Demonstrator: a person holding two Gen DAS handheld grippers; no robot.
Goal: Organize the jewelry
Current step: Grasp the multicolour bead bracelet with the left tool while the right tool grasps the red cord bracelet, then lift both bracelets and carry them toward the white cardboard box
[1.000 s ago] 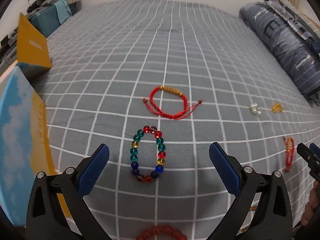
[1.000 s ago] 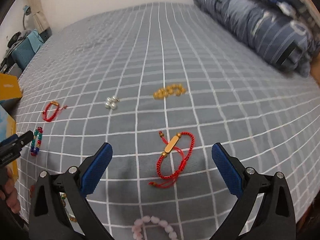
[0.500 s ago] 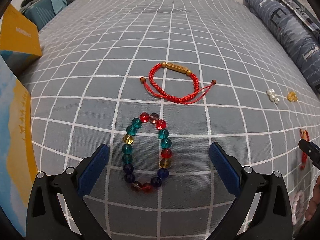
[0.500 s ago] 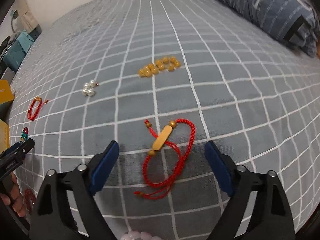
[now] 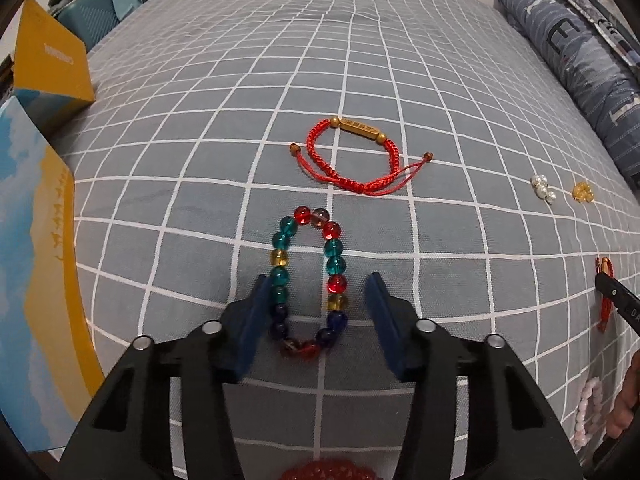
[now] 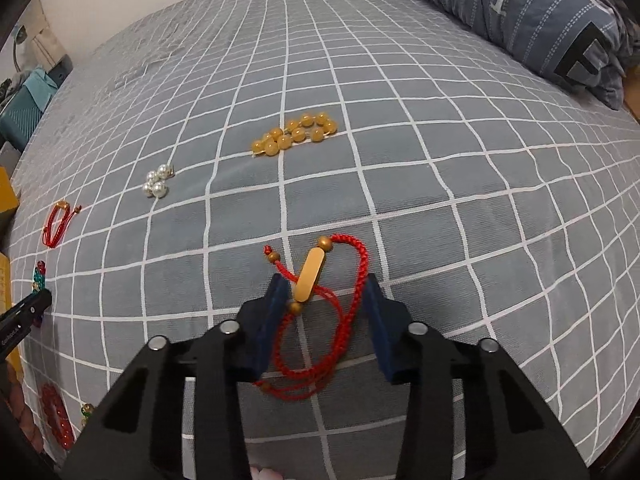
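Observation:
On the grey checked bedspread (image 5: pixel 360 60) lies a bracelet of coloured glass beads (image 5: pixel 308 280). My left gripper (image 5: pixel 316 320) is low over it, open, with its blue pads on either side of the bracelet's near end. Beyond it lies a red cord bracelet with a gold bar (image 5: pixel 360 156). In the right wrist view a second red cord bracelet with a gold bar (image 6: pixel 320 304) lies between the pads of my right gripper (image 6: pixel 326 312), which is open and straddles it.
A blue and yellow box (image 5: pixel 36 280) stands at the left, a yellow box (image 5: pixel 48 64) behind it. Pearl beads (image 6: pixel 157 181) and amber beads (image 6: pixel 296 133) lie farther out. A red bead bracelet (image 6: pixel 58 416), a pink one (image 5: pixel 588 408) and a folded quilt (image 6: pixel 540 16) are around.
Both grippers have dropped closer to the bed and their jaws have narrowed: the left now straddles the coloured bead bracelet, the right the red cord bracelet.

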